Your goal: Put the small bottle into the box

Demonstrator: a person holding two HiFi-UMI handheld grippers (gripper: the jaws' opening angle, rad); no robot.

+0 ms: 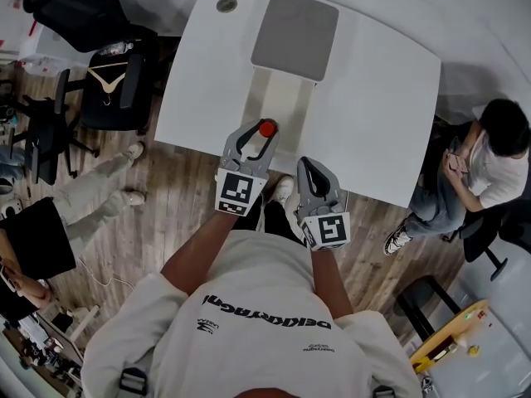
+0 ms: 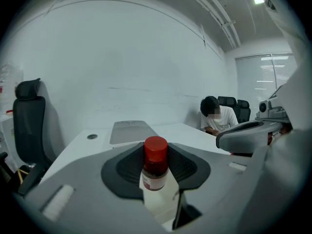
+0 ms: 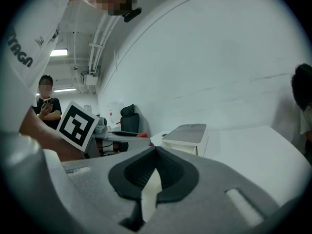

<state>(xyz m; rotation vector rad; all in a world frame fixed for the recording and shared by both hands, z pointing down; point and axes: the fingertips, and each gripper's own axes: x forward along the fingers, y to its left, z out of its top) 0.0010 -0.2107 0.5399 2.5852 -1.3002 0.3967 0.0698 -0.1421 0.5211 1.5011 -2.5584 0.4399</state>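
Bottle in hand, box not yet reached: the small bottle [image 2: 156,169], red-capped, is pinched upright between the jaws of the left gripper [image 1: 251,143] and is held above the near edge of the white table [image 1: 390,114]. The right gripper [image 3: 155,172] is seen just beside it, its jaws pressed together on nothing. The box [image 3: 187,138] is set farther back on the table, roughly in line with the bottle. Its grey lid [image 1: 294,36] appears to lie across the top, though whether it is fully closed is not made clear from these angles. The pick-up can be judged done; the reach to the box, any lifting of the lid and the release inside are left.
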